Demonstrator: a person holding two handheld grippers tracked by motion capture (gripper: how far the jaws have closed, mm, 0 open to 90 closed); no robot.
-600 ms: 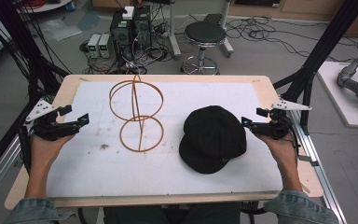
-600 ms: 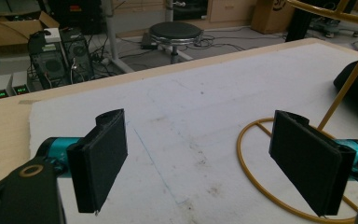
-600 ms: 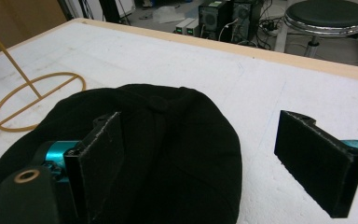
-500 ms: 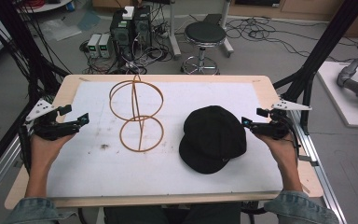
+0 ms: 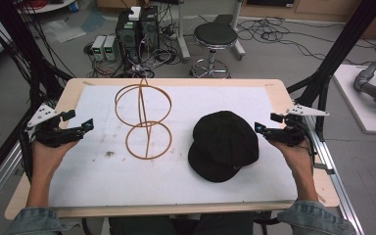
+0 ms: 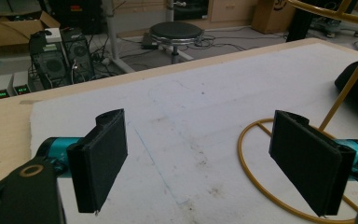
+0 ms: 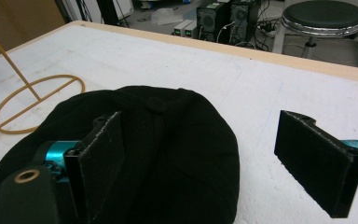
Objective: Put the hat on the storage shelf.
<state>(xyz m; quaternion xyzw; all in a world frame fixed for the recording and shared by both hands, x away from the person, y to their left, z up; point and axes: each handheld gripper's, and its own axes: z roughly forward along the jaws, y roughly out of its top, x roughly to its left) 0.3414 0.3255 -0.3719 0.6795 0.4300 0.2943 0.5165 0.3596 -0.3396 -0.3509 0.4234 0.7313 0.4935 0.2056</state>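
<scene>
Cap [image 5: 223, 144]: table centre-right, 4 o'clock from wire stand [image 5: 144, 120]
Left gripper [image 5: 81, 128]: jaws wide, empty, 9 o'clock edge
Right gripper [image 5: 263, 129]: jaws wide, empty, beside cap
Progress: nothing grasped; everything apparently still to do

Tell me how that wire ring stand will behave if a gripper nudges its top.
The wire stand looks thin and open, so probably light and easy to slide on the white sheet. It stands tall over one flat base ring, so a high push would likely tip it; the wire itself looks stiff.
</scene>
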